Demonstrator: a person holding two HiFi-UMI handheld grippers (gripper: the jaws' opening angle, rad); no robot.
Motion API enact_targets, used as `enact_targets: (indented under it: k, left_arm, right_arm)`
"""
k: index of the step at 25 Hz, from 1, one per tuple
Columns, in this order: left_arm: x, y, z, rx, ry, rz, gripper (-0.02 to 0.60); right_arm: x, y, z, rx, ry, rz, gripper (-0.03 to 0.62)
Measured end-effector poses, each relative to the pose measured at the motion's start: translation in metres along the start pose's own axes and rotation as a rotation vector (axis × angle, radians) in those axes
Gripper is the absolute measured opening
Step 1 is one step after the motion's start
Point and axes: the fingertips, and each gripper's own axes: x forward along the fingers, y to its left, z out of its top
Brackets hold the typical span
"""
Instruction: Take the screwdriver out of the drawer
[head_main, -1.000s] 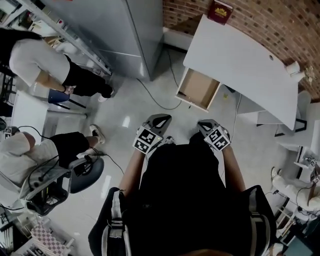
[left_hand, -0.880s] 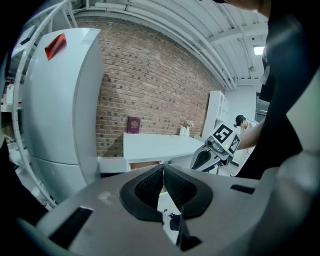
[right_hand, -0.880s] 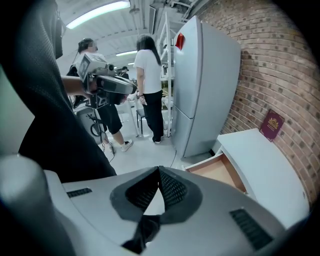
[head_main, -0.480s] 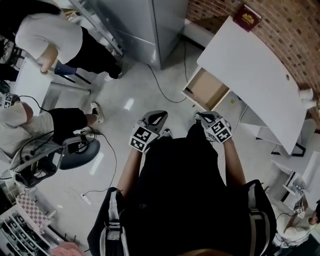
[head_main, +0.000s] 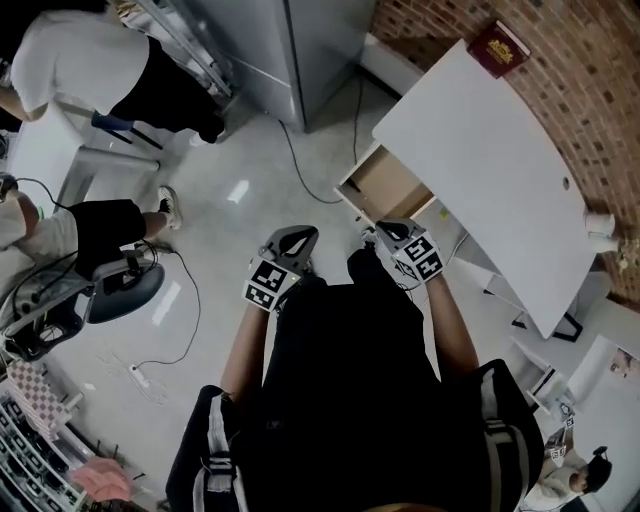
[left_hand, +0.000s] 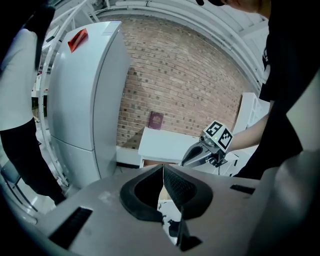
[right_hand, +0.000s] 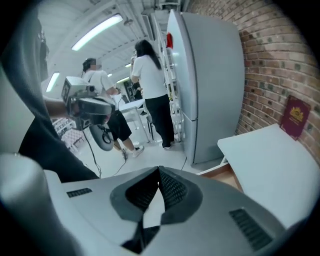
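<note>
An open wooden drawer (head_main: 385, 186) juts from under the white desk (head_main: 480, 150). Its visible floor looks bare, and I see no screwdriver in any view. My left gripper (head_main: 299, 236) hangs over the floor just short of the drawer's front, shut and empty. My right gripper (head_main: 384, 232) is beside the drawer's near corner, also shut with nothing in it. In the left gripper view the jaws (left_hand: 163, 167) meet at the tip, with the right gripper (left_hand: 199, 154) ahead. In the right gripper view the jaws (right_hand: 159, 170) are closed, and the drawer (right_hand: 220, 175) shows just beyond them.
A maroon book (head_main: 497, 46) lies at the desk's far end. A grey fridge (head_main: 300, 50) stands left of the desk, with a cable (head_main: 300, 170) across the floor. Two people (head_main: 90, 70) and an office chair (head_main: 115, 290) are at the left. A brick wall (head_main: 570, 70) backs the desk.
The head view has turned and shifted, and the open drawer now lies closer to both grippers. Both grippers have stayed shut and empty.
</note>
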Motion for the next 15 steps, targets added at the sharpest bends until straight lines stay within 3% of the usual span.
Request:
enact_targets:
  k: [6,15]
  left_arm:
    - [0.015,-0.009,-0.002,-0.049,0.017,0.050,0.017]
    - [0.027,-0.001,-0.025,-0.103,0.076,0.056,0.017]
  right_arm:
    - [0.009,-0.034,-0.007,0.034,-0.007,0.034,0.055]
    - [0.058,-0.072,-0.022,0.025,0.050,0.007,0.055]
